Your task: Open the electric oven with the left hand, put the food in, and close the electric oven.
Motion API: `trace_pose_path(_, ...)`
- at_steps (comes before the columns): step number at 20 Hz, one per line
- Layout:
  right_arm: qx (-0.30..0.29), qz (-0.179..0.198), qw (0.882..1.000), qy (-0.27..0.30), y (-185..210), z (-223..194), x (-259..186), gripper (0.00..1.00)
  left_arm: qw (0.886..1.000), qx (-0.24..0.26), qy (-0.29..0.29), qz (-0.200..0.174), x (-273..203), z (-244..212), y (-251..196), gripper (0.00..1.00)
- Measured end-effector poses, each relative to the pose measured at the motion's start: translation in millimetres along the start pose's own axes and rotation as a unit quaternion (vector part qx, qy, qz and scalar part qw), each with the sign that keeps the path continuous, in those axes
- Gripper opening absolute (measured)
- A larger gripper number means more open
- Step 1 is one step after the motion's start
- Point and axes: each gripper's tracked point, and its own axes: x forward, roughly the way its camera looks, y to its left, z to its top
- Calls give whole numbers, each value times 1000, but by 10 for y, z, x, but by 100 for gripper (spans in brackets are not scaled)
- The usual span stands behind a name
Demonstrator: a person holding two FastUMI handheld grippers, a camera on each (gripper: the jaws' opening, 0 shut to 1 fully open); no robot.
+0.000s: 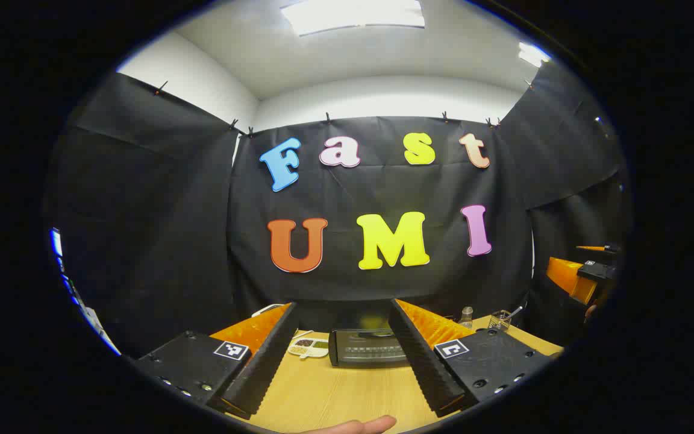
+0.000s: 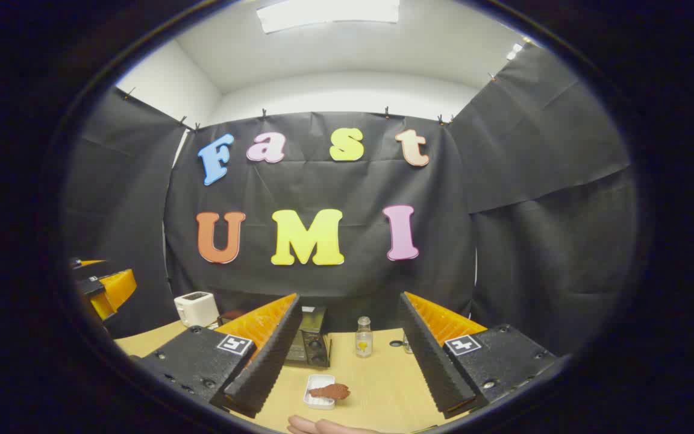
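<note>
- Risk: the left hand-held gripper (image 1: 347, 361) is well short of the oven (image 1: 364, 348), which sits shut at the back of the tabletop (image 1: 335, 392). I cannot make out the door handle from here, so a reach could land on the door face and shove the oven back rather than catch the handle.
- Risk: the food (image 2: 330, 391) overhangs its small white tray (image 2: 318, 383); a pinch off centre may tip the tray or drag the food off it.
- Risk: a bottle (image 2: 363, 337) stands near the oven, so a wide swing with the food could knock it over.
- Left hand-held gripper: held above the tabletop, level, aimed at the oven, jaws wide apart and empty.
- Right hand-held gripper (image 2: 347, 367): above the tabletop just behind the tray, jaws wide apart and empty.
</note>
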Motion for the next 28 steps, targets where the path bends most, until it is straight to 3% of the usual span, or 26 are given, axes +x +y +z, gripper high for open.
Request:
trace_pose_path(12, 0, -5, 1000, -1, -122, -85, 159, 100, 999, -19, 26, 16, 228, -321, 116, 96)
trace_pose_path(17, 1, -2, 1000, -26, -76, 29, 215, 99, 999, -26, 44, 3, 402, -529, 116, 96)
trace_pose_path(25, -5, 15, 999, -32, 40, -31, 636, 100, 998, -24, 60, 19, 1011, -713, 171, 96)
trace_pose_path(27, -15, 13, 999, -26, 21, -78, 758, 100, 997, -16, 71, 11, 1250, -756, 66, 100)
trace_pose_path(28, -21, 13, 999, -23, 7, -109, 806, 99, 997, -11, 74, 1, 1369, -773, -21, 95)
